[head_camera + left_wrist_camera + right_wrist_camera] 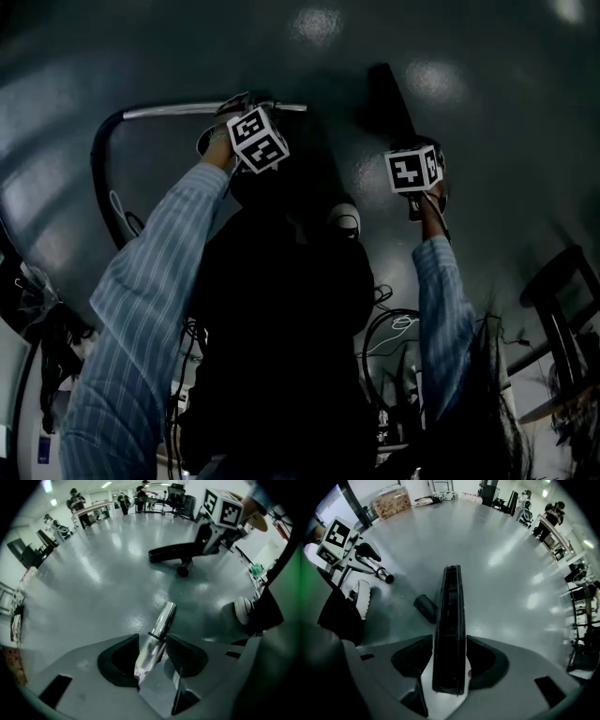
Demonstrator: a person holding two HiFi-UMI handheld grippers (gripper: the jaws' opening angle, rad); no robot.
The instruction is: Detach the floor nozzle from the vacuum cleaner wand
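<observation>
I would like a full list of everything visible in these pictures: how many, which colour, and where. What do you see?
wand: one, shiny metal, between the left gripper's jaws, its end free
floor nozzle: one, black, between the right gripper's jaws, apart from the wand
hose: one, black, curving from the wand at the left of the head view
floor: one, glossy grey, under everything
box: one, brown, by the far wall
people: at least two, dark clothes, far back by the desks
left gripper: one, grey, jaws closed on the wand
right gripper: one, grey, jaws closed on the floor nozzle
sleeves: two, blue striped
shoe: one, white, on the floor
</observation>
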